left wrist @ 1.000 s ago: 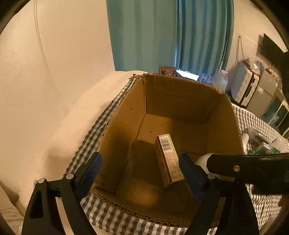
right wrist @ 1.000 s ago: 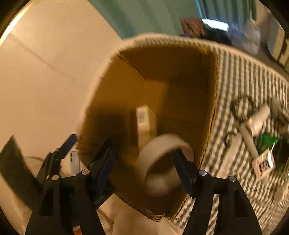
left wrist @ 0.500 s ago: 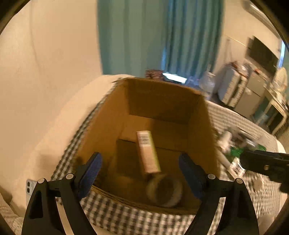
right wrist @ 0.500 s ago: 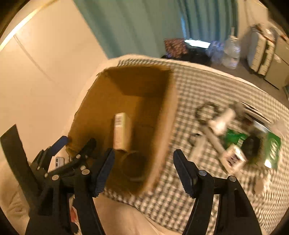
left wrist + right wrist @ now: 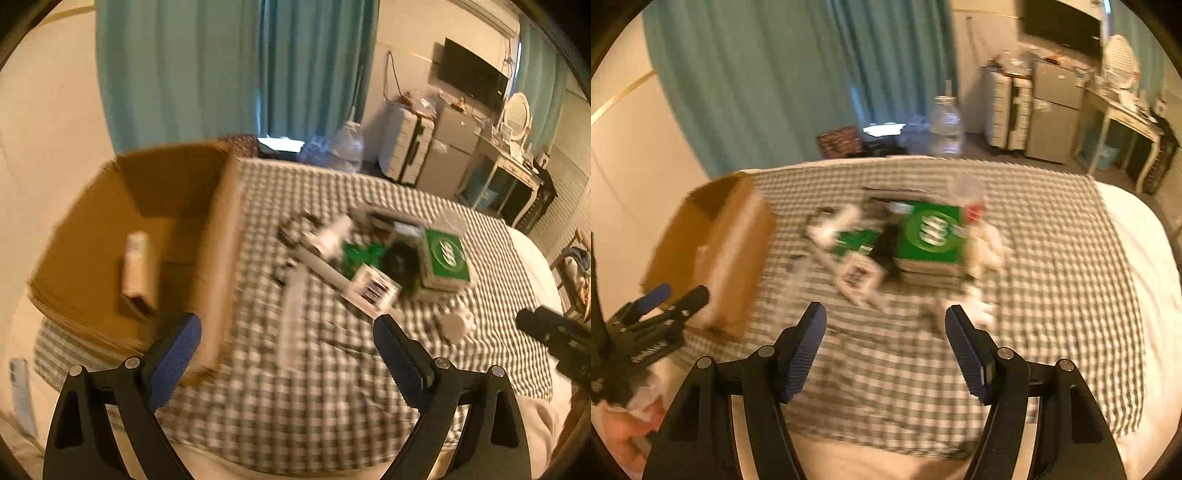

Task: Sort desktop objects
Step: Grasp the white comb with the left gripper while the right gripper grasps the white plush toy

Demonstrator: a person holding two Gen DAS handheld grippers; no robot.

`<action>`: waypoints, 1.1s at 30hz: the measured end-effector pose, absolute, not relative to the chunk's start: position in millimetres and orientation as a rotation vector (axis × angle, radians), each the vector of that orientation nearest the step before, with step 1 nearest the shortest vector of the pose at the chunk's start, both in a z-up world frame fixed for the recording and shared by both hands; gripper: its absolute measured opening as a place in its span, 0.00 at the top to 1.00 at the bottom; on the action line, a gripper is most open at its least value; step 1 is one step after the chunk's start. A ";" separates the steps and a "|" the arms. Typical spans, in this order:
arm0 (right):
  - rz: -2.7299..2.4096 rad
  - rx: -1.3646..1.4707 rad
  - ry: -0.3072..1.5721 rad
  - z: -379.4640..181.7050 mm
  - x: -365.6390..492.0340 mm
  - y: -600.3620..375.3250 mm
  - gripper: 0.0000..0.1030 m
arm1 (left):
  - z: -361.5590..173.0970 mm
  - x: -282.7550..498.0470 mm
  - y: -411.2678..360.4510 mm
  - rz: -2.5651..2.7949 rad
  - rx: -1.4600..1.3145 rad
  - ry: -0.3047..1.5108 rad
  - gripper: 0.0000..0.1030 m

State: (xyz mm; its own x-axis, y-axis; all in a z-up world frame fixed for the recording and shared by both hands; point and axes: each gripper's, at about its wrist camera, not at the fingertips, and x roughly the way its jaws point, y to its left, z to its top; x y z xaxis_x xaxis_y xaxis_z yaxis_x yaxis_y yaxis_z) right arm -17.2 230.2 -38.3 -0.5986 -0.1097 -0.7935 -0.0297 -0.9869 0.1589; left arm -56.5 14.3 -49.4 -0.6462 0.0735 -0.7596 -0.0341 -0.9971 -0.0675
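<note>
Long teal curtains (image 5: 236, 70) hang behind the bed (image 5: 1141, 236), which is covered by a green-and-white checked cloth (image 5: 1052, 258). Beyond its far edge a large clear plastic water bottle (image 5: 347, 147) stands on the floor, near a white ribbed suitcase (image 5: 406, 147) and a small grey fridge (image 5: 1054, 110). A black flat screen (image 5: 471, 74) hangs on the cream wall above them.

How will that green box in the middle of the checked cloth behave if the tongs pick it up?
The green box looks stiff and flat-sided, so it should probably hold its shape when squeezed. It seems wide and may need nearly fully open tongs. It lies flat among clutter with a clear cup touching its far corner, so lifting it could well knock that over.
</note>
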 end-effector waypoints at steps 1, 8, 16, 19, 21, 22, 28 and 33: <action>-2.749 1.398 -0.263 -49.4 -15.0 237.8 0.35 | -58.0 -57.6 24.5 2.784 -1.302 -0.069 0.06; -2.696 1.415 -0.370 -102.2 -19.7 262.4 0.35 | -115.8 -72.0 63.8 2.761 -1.365 0.042 0.06; -2.722 1.485 -0.373 -138.9 -54.6 261.3 0.35 | -159.1 -106.3 51.5 2.801 -1.420 0.026 0.06; -2.737 1.500 -0.366 -147.5 -66.4 261.5 0.35 | -170.5 -121.1 44.2 2.839 -1.448 0.034 0.06; -2.734 1.514 -0.386 -152.5 -71.0 263.5 0.35 | -176.3 -129.0 39.9 2.852 -1.459 0.034 0.06; -2.738 1.525 -0.383 -155.0 -74.6 265.1 0.35 | -177.7 -132.3 40.0 2.853 -1.460 0.034 0.06; -2.752 1.575 -0.351 -172.0 -95.9 275.9 0.35 | -198.6 -150.2 43.4 2.831 -1.539 0.123 0.06; -2.744 1.560 -0.347 -175.9 -98.9 277.0 0.35 | -203.0 -148.2 39.0 2.777 -1.529 0.041 0.09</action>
State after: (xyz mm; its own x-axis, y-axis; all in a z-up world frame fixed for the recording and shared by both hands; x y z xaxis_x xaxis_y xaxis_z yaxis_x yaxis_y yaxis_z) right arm -98.9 277.0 -175.9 -0.5168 -0.0778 -0.8526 -0.1368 -0.9756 0.1720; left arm -148.2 39.0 -203.0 -0.5343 -0.0375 -0.8445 0.0125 -0.9993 0.0365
